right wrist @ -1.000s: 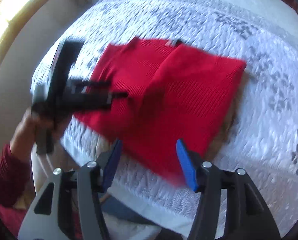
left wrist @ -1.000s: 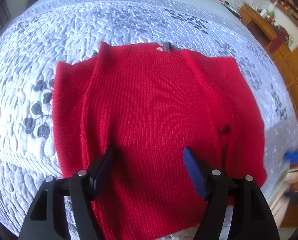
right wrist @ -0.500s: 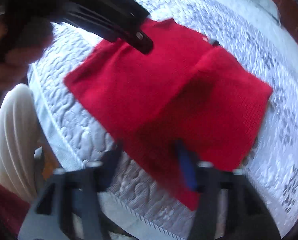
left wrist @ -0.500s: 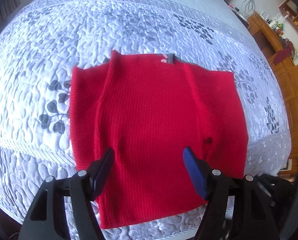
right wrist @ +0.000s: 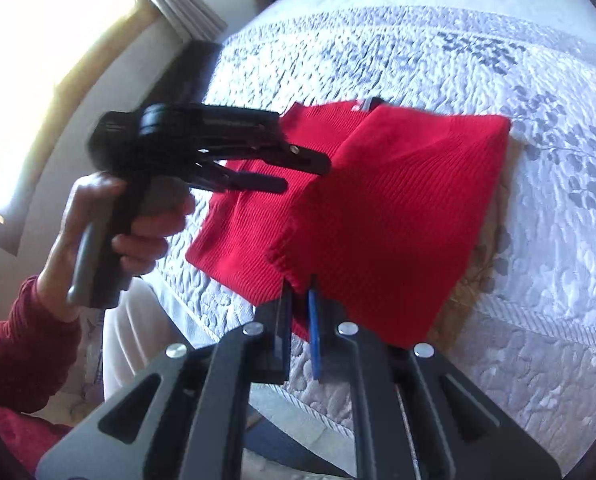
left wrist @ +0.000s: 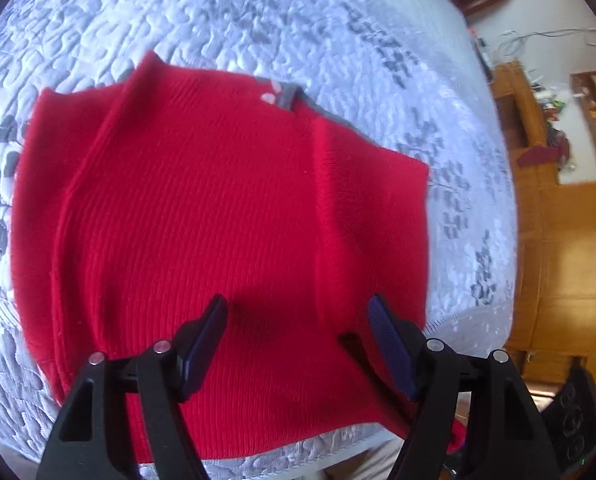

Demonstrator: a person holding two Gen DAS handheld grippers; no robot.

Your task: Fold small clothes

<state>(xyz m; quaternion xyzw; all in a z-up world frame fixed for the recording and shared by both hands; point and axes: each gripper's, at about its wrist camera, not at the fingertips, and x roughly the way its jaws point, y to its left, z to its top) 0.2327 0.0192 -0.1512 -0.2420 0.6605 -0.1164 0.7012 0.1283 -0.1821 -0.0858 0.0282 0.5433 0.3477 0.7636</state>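
The right gripper has its jaws drawn close together on the near hem of the red sweater, pinching the knit edge between the black pad and the blue one. The left gripper hangs over the garment with its jaws spread wide and nothing between them, its shadow falling on the ribbed cloth just beyond the fingertips. From the right wrist view you can see that left gripper held out above the sweater's left side by the person's left hand, a dark red cuff at the wrist. The sweater lies on the white quilted bedspread with grey leaf print, near the bed's front edge, both sides folded in toward the middle and a grey collar showing at the far end. Wooden furniture stands beyond the bed.
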